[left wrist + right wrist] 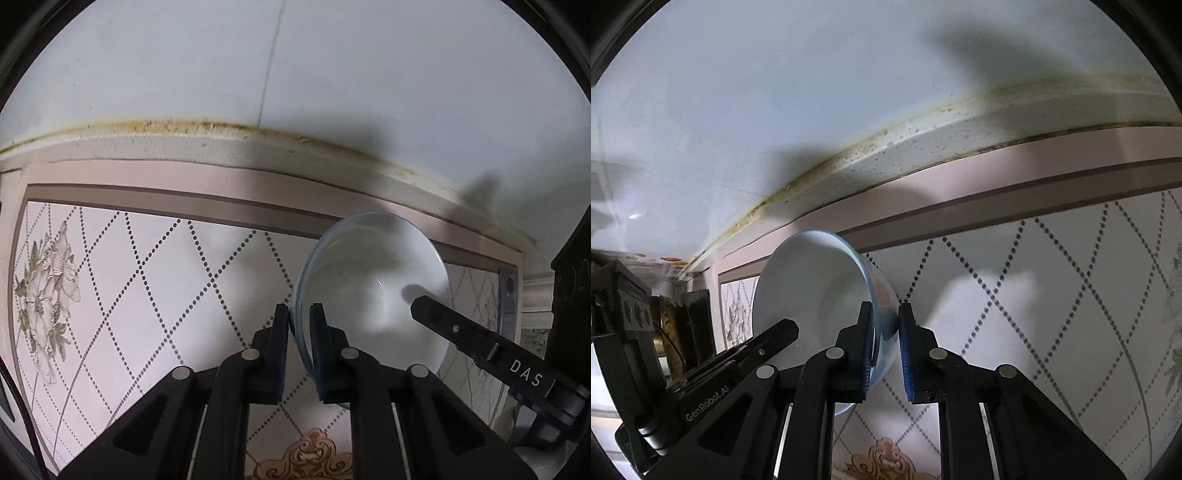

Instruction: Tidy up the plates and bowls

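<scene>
Left wrist: my left tongs [300, 317] are clenched on the bowl [373, 280] rim, the bowl tilted toward 1 o'clock; right tongs [415, 308] intrude at 3.

Right wrist: right tongs [885, 321] pinch the same bowl's wall [812, 295]. I judge one grip should release before moving.

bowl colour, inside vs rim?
Bowl: white inside, light blue rim, held by both tongs, left and right. Best in right wrist view.
</scene>
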Available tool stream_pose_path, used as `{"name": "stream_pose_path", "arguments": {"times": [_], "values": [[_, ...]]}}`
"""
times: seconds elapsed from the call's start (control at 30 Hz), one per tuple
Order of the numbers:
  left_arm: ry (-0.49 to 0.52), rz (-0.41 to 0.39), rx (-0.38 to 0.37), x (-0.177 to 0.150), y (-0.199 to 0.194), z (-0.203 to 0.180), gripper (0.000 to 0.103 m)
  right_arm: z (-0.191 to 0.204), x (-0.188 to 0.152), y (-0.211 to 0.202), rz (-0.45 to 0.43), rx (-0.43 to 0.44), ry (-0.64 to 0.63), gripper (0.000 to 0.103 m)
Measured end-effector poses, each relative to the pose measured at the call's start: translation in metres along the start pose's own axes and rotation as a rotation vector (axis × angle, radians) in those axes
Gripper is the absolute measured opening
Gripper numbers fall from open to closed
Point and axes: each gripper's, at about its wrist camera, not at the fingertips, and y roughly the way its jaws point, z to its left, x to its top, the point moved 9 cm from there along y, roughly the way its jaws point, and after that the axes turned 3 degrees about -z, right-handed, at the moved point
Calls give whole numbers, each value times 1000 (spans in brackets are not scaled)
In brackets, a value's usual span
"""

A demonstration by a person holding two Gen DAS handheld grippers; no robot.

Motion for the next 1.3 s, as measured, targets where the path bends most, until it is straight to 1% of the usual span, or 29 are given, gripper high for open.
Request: {"name": "stream_pose_path", "arguments": {"times": [0.1, 0.27, 0.47, 0.63, 0.73, 0.83, 1.0, 1.1, 1.3], "values": [[29, -21, -9, -7, -19, -9, 10, 2, -8, -19, -15, 7, -7, 15], [79, -49, -41, -23, -56, -31, 10, 2, -30, -62, -47, 18, -21, 15], [153, -67, -83, -62, -94, -65, 10, -9, -70, -123, -85, 5, -33, 15], [217, -59, -120, -109, -113, -92, 10, -26, -114, -170, -121, -9, -11, 15], [260, -35, -132, -139, -117, -106, 10, -47, -148, -195, -129, -23, 19, 15], [302, 10, -145, -171, -112, -117, 10, -67, -181, -210, -131, -37, 51, 15], [347, 70, -148, -206, -102, -132, 10, -99, -226, -221, -121, -58, 107, 15], [374, 90, -142, -217, -95, -140, 10, -117, -245, -221, -121, -59, 144, 15], [429, 133, -106, -241, -73, -148, 10, -142, -265, -214, -116, -71, 186, 15]]}}
